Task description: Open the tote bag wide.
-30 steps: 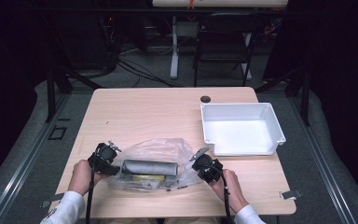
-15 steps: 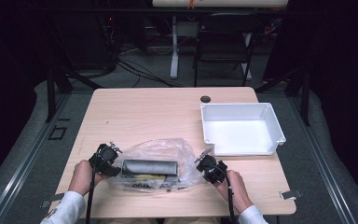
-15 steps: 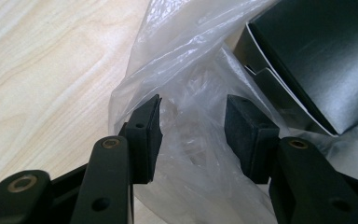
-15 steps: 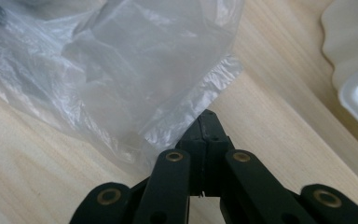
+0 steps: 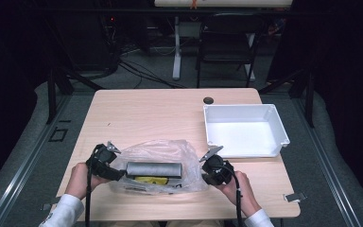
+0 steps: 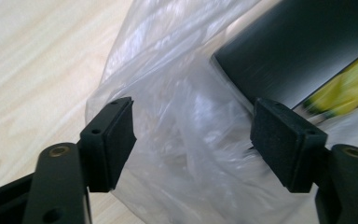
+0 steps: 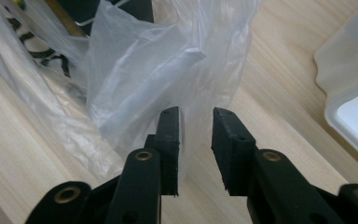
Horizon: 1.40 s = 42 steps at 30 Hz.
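Cylinder (image 5: 153,169) lengthwise across table, seemingly.

White tray (image 5: 278,124), folding chair (image 5: 227,45)

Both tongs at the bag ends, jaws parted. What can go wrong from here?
1. Both tongs' jaws have just been opening: the left tongs stand wide and the right tongs narrowly apart, so the clear plastic bag may slump shut over the dark box.
2. A re-grip may catch only a thin fold of film and tear it.

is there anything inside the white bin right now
No, in the high view the white bin shows only its bare floor, while the dark box sits in the clear plastic bag beside it.
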{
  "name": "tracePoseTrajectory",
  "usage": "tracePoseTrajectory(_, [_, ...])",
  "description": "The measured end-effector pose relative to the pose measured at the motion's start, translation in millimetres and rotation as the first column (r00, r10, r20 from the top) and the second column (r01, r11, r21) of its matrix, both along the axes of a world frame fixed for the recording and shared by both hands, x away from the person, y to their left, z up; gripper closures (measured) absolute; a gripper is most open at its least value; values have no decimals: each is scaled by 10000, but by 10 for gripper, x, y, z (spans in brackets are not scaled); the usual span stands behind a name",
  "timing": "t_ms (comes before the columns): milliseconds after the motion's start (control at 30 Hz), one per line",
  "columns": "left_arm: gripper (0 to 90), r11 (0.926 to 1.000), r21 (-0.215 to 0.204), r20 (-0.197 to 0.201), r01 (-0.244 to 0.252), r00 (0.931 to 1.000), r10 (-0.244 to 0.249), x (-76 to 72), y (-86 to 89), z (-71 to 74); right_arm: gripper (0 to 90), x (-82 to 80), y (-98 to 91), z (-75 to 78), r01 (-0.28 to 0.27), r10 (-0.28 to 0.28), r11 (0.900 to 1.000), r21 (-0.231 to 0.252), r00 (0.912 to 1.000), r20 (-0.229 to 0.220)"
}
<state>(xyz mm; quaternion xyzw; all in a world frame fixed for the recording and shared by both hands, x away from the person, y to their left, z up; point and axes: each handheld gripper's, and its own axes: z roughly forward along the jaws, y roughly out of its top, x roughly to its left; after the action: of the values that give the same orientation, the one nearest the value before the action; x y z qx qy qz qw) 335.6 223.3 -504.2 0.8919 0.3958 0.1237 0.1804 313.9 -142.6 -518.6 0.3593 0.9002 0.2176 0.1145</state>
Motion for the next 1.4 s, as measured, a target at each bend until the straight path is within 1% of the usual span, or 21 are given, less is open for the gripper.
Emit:
tracePoseTrajectory(67, [272,9999,-109,195,56,9998,-54,-17,-20,51,694,-11,4,27,-128,128,9999,85,9999,2])
tracePoseTrajectory(200, [213,9983,-563,549,175,9984,-144,-41,-20,132,633,-21,11,39,-217,218,9996,181,9997,-50])
tracePoseTrajectory(333, [175,9953,-955,805,135,9967,-58,-62,1,214,536,-24,-30,123,-430,437,9988,242,9987,-275])
tracePoseTrajectory(400, [170,9931,-1170,989,91,9951,26,-72,13,252,477,-31,-82,212,-490,513,9970,592,9980,-379])
tracePoseTrajectory(500, [160,9895,-1442,1163,32,9931,138,-75,37,304,431,-72,-147,360,-639,668,9873,1454,9976,-153])
tracePoseTrajectory(533, [159,9886,-1502,1225,14,9923,172,-73,41,318,408,-88,-148,408,-773,805,9837,1621,9967,-133])
tracePoseTrajectory(600, [151,9864,-1641,1324,-61,9908,282,-74,50,339,372,-131,-108,494,-996,1016,9760,1937,9948,-6])
tracePoseTrajectory(633, [148,9861,-1661,1354,-60,9904,288,-70,58,347,348,-157,-57,530,-1194,1208,9681,2204,9927,74])
tracePoseTrajectory(700, [146,9859,-1668,1409,-111,9894,350,-66,76,364,316,-184,59,551,-1408,1379,9645,2233,9900,284])
tracePoseTrajectory(767, [144,9840,-1767,1461,-235,9880,498,-61,108,378,361,-185,216,530,-1503,1393,9657,2117,9880,660])
tracePoseTrajectory(833, [144,9825,-1843,1429,-286,9882,556,-58,150,390,486,-132,354,449,-1449,1314,9754,1663,9873,895])
tracePoseTrajectory(867, [144,9799,-1955,1474,-409,9866,706,-61,173,390,603,-92,395,390,-1493,1383,9778,1470,9870,821])
tracePoseTrajectory(900, [141,9801,-1930,1528,-462,9853,765,-63,208,398,696,-55,410,328,-1492,1408,9794,1363,9876,695])
tracePoseTrajectory(1000, [119,9699,-2275,1574,-874,9796,1252,-58,347,414,820,23,377,143,-1278,1256,9869,981,9917,289])
tracePoseTrajectory(1067, [112,9618,-2478,1624,-1165,9737,1597,-47,441,420,857,58,313,69,-1146,1148,9901,808,9934,21])
tracePoseTrajectory(1133, [110,9577,-2519,1652,-1391,9689,1842,-34,521,418,867,68,278,25,-1102,1114,9922,580,9936,-187])
tracePoseTrajectory(1167, [109,9530,-2589,1624,-1572,9655,2034,-27,565,413,872,67,268,-13,-1017,1035,9930,600,9943,-275])
tracePoseTrajectory(1233, [107,9475,-2626,1498,-1827,9623,2270,-8,661,395,885,66,257,-77,-1058,1068,9942,216,9931,-487])
tracePoseTrajectory(1267, [107,9431,-2649,1471,-2008,9582,2453,-1,702,374,889,68,248,-106,-1084,1085,9941,42,9922,-608])
tracePoseTrajectory(1300, [107,9425,-2595,1398,-2106,9575,2524,12,748,356,892,67,240,-141,-1056,1052,9944,-10,9919,-705])
tracePoseTrajectory(1400, [106,9335,-2575,1151,-2496,9513,2861,40,845,280,895,58,206,-210,-963,924,9945,-417,9920,-860])
